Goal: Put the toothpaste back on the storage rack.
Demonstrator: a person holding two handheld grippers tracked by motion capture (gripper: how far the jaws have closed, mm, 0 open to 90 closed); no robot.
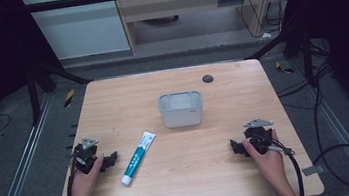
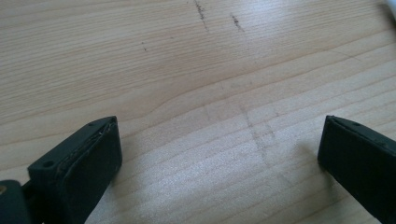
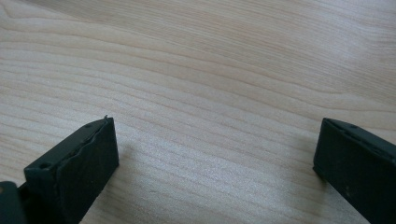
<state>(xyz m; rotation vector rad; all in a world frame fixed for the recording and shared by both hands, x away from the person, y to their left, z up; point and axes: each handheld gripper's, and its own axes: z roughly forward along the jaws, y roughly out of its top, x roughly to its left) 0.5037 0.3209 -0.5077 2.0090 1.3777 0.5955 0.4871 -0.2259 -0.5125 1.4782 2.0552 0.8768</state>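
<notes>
Both tools, the left tool [image 1: 111,159] and the right tool [image 1: 235,147], rest released on the table [image 1: 183,187]; a hasty grab at lower left could roll the toothpaste tube [image 1: 138,158] away.

White-and-teal toothpaste tube [image 1: 138,158], translucent grey bin [image 1: 181,109], pale wood-grain table [image 1: 243,180].

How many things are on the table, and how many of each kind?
Toothpaste tube: 1
Grey container: 1
Grippers, left gripper and right gripper, both open: 2
Total: 4
</notes>
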